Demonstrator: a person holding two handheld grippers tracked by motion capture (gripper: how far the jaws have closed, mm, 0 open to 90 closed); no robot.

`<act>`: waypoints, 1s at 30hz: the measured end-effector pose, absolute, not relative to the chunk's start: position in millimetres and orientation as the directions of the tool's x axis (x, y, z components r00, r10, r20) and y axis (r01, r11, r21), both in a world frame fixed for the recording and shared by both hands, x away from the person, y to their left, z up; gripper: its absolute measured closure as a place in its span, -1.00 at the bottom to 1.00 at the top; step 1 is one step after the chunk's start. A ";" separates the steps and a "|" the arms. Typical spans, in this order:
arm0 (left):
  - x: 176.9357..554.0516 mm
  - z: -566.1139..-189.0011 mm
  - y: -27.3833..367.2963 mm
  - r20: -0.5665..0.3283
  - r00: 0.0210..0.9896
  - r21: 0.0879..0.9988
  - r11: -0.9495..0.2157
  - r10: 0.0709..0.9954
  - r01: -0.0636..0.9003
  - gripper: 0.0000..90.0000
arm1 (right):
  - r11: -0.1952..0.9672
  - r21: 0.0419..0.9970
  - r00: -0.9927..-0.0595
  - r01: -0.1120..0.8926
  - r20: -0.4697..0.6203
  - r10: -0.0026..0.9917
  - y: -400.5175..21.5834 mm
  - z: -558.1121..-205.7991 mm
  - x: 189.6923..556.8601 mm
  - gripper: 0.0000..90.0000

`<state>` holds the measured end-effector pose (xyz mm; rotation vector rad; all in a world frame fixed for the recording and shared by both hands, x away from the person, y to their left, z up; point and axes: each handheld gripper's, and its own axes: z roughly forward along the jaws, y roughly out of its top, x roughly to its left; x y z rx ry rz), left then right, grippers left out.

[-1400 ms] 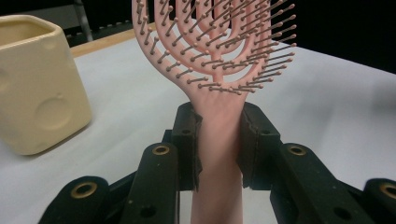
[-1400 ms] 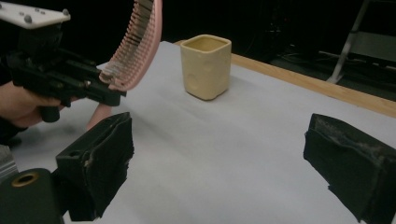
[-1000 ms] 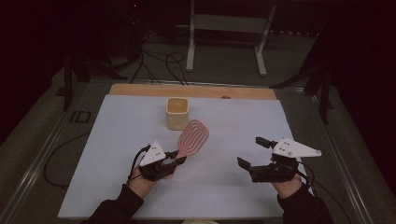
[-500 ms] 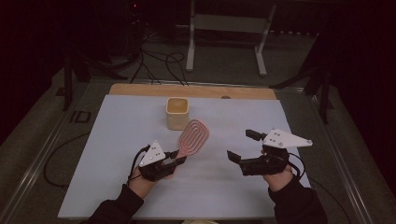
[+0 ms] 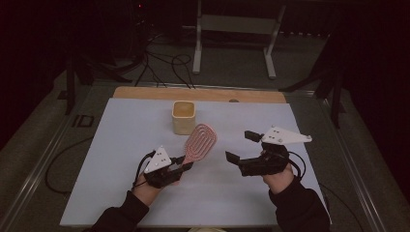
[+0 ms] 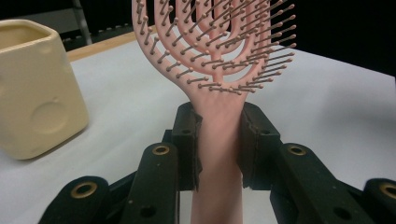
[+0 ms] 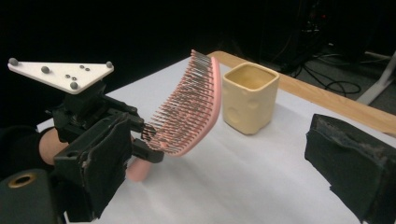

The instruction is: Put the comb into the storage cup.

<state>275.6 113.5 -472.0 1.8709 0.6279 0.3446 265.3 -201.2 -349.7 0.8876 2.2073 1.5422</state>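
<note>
A pink vented hairbrush [image 5: 200,142] is tilted up off the table, bristles facing right, with my left gripper [image 5: 186,166] shut on its handle. In the left gripper view the two black jaws clamp the handle from both sides, the left gripper [image 6: 218,140] below the brush [image 6: 219,56] head. My right gripper [image 5: 240,146] stands open to the right of the brush, apart from it, with nothing between its jaws. In the right gripper view the right gripper [image 7: 224,172] faces the brush [image 7: 194,112] and the left gripper [image 7: 140,144].
A cream square cup [image 5: 183,117] stands upright just behind the brush head, also near it as the cup [image 6: 37,88] and the cup [image 7: 249,95]. A white sheet [image 5: 121,145] covers the table, with a wooden strip [image 5: 145,93] along the far edge.
My right gripper has moved left toward the brush and risen a little, its jaws still apart. The left gripper and the brush have stayed in place.
</note>
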 end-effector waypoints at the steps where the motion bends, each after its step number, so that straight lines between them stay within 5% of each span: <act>1: 275.2 -472.0 113.2 -0.053 0.817 0.925 -0.281 0.574 0.257 0.59 | 0.228 0.921 -0.762 0.315 0.102 0.640 -199.8 -349.7 265.7 -0.84; 30: 273.7 -471.7 112.8 -0.052 0.822 0.932 -0.269 0.567 0.245 0.59 | 0.149 0.893 -0.735 0.426 0.245 0.632 -154.9 -366.6 284.8 -0.83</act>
